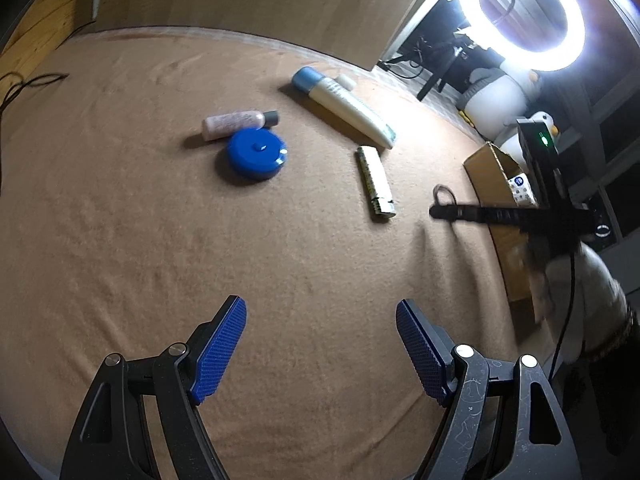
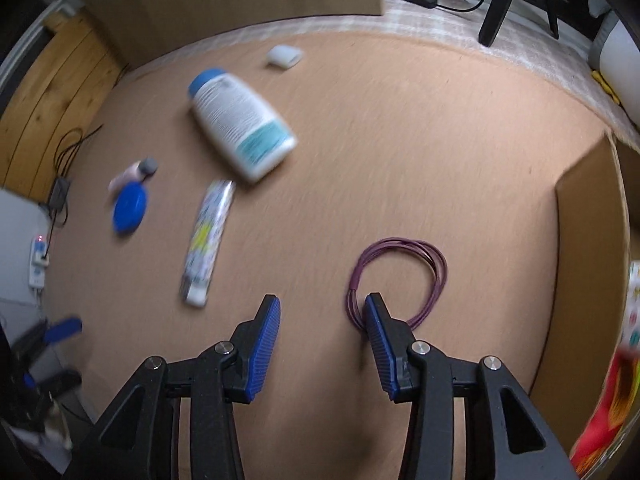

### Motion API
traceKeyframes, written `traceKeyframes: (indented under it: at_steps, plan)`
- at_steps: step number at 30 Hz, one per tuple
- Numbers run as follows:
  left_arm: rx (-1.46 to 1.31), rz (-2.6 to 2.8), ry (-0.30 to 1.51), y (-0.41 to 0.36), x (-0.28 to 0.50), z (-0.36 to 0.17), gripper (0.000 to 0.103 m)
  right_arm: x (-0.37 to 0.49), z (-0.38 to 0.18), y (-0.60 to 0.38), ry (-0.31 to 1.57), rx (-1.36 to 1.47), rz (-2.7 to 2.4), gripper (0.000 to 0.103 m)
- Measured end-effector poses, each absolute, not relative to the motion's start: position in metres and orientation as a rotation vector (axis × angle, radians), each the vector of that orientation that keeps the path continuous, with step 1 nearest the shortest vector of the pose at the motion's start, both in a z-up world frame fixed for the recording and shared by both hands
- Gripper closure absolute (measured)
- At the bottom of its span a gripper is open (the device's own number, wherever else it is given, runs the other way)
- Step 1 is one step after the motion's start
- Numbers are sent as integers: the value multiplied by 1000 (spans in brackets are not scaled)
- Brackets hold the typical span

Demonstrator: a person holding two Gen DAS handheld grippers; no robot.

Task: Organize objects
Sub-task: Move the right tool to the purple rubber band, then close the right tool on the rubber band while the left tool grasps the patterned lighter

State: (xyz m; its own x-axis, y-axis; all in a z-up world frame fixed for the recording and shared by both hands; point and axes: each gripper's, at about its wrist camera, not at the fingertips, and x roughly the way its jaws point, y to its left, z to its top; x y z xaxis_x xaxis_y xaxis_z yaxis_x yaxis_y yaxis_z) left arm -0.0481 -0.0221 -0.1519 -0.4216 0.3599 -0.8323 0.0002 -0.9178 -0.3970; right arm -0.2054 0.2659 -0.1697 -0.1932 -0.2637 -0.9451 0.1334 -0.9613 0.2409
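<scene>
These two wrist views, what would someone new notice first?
Probably the glaring ring light at the upper right of the left wrist view, beyond the tan cloth. On the cloth, the round blue case stands out near the middle, touching a small pink bottle, with a big white bottle lying farther back. In the right wrist view, the purple cord loop lies by the right gripper, jaws open.

Both fisheye views look forward and down along their own fingers onto the tan-covered counter (image 1: 120, 220). The left view sits higher and farther back, facing the far edge; the right view hangs lower and nearer, by the right edge. Both share the white bottle (image 1: 344, 106) (image 2: 240, 120), blue disc (image 1: 256, 154) (image 2: 130, 208) and patterned tube (image 1: 376, 184) (image 2: 206, 240).
</scene>
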Motion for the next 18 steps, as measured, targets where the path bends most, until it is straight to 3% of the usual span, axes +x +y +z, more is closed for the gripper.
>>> traceKeyframes:
  at_steps: [4,14,18]
  plan:
    - [-1538,2422,-441,-7,-63,-150,23,-179,-171,265,-200,1785,-2228,62]
    - [-1551,2404,-239,45,-130,-155,24,-149,-168,244,-52,1755,-2313,63]
    - [-1597,2385,-218,57,-163,-165,28,-145,-167,241,-46,1743,-2361,63]
